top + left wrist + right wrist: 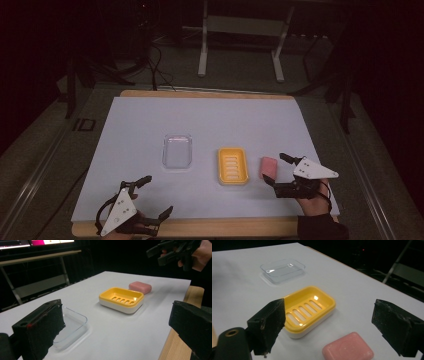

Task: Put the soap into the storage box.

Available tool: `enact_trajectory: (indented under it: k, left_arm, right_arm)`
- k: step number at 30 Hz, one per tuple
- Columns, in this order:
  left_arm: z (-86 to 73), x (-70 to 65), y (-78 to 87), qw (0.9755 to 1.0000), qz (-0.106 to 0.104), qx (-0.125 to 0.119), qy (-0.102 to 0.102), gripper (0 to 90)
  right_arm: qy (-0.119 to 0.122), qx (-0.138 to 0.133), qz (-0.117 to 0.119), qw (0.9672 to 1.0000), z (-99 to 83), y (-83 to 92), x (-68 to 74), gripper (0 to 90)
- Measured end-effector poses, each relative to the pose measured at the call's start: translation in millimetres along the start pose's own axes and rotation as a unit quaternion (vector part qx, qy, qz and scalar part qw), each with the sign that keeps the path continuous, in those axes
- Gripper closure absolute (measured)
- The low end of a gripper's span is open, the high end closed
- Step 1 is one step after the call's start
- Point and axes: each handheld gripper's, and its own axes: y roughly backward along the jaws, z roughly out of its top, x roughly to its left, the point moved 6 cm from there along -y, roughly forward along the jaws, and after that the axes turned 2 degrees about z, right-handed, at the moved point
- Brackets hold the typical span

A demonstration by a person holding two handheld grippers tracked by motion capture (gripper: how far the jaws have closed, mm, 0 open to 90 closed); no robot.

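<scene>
White sheeting (150, 130) covers the table; the right gripper (274, 169), jaws wide, hovers by the pink rectangular soap bar (269, 166), likely about to grasp it for the yellow slotted plastic soap dish (233, 165).

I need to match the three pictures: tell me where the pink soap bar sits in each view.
High view: pink soap bar right of centre, between the right gripper's open jaws.
Left gripper view: upper middle, behind the yellow soap dish.
Right gripper view: bottom centre.
Shared landmark: the yellow soap dish beside it, apart from it.
</scene>
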Motion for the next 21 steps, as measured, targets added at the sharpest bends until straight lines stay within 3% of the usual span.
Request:
enact_trajectory:
  k: [4, 5, 9, 11, 21]
  left_arm:
    - [2.0, 0.0, 2.8, 1.0, 0.004, -0.004, -0.004, 0.4]
    - [2.1, 0.8, 3.8, 1.0, 0.007, -0.004, -0.004, 0.3]
    - [1.5, 0.9, 3.5, 1.0, 0.006, 0.0, -0.003, 0.4]
    - [0.4, -0.3, 2.4, 0.9999, 0.005, 0.006, -0.006, 0.3]
    - [-2.9, -3.3, 0.9, 0.9995, 0.004, 0.025, -0.018, 0.3]
  right_arm:
    - [0.003, -0.006, -0.001, 1.0, -0.5, -1.6, 1.4, 11.5]
    - [0.015, -0.012, -0.001, 0.9998, -1.6, -4.8, 4.9, 11.2]
    - [0.021, -0.006, 0.0, 0.9998, -1.5, -6.7, 7.3, 11.2]
    - [0.029, 0.013, -0.005, 0.9995, -0.5, -9.9, 6.6, 11.2]
    - [-0.003, 0.087, -0.015, 0.9961, -5.8, -14.2, -8.1, 11.2]
